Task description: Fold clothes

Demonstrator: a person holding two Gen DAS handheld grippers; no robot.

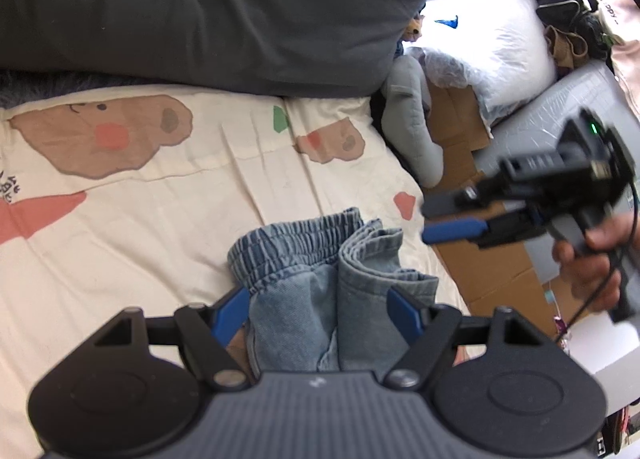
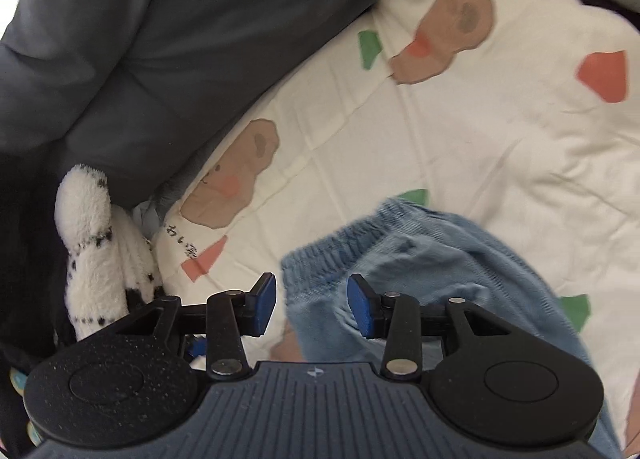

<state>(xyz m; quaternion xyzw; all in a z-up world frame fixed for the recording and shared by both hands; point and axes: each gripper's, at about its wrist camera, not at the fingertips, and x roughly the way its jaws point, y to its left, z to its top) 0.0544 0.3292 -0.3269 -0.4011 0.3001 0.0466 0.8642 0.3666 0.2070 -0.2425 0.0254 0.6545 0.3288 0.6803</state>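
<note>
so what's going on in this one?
A person is folding clothes on a bed with handheld tongs in each hand. A pair of light denim shorts lies bunched and partly folded on the cream printed bedsheet. The left tongs sit wide around the shorts, the pads beside the denim but not visibly pressing it. The right tongs are open, nothing gripped, hovering by the elastic waistband. A dark grey duvet is heaped behind.

Light-blue denim shorts (image 1: 320, 271) (elastic waistband, gathered) folded into a thick bundle on the cream printed bedsheet (image 1: 160, 227)
</note>
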